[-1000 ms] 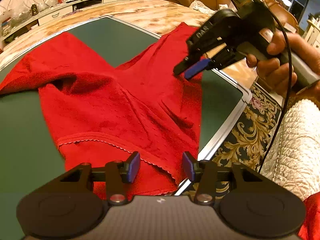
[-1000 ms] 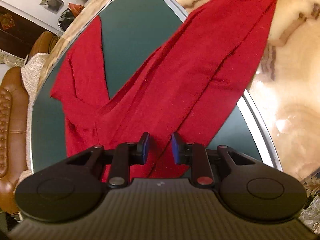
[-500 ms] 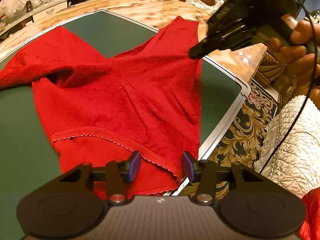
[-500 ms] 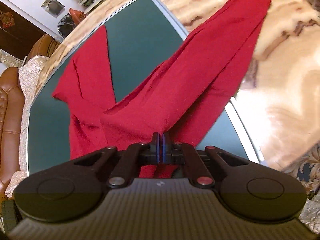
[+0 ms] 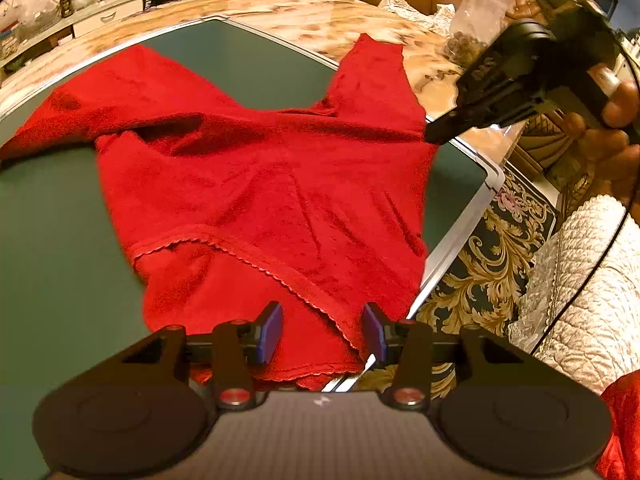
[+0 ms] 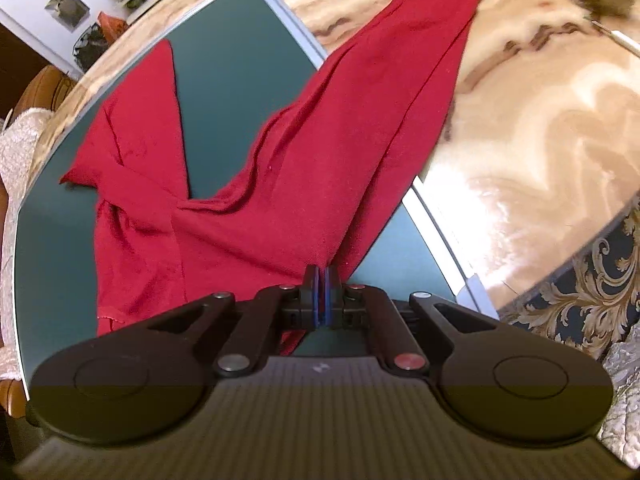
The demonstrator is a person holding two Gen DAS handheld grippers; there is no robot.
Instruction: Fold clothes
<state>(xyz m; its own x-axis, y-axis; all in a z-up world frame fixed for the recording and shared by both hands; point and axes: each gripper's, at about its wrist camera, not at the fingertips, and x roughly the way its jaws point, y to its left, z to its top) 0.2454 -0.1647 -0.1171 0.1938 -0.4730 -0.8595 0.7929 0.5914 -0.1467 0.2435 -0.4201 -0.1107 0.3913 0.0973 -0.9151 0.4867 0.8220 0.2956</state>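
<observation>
Blue-padded right gripper [image 6: 321, 294]: jaws pinched together on an edge of the red garment [image 6: 248, 184], low centre of the right wrist frame.
Left gripper [image 5: 322, 326]: jaws wide apart, holding nothing, poised over the scalloped hem [image 5: 256, 258] at lower centre.
Garment position: spread rumpled on the green mat [image 5: 56, 240]; one leg runs to upper right, over the mat's metal rim onto the marble table [image 6: 540, 128].
Risk, grip: hold looks thin; cloth may slip under a pull.
Risk, drag: one-sided pulling may bunch the fabric or tow it off the mat.
</observation>
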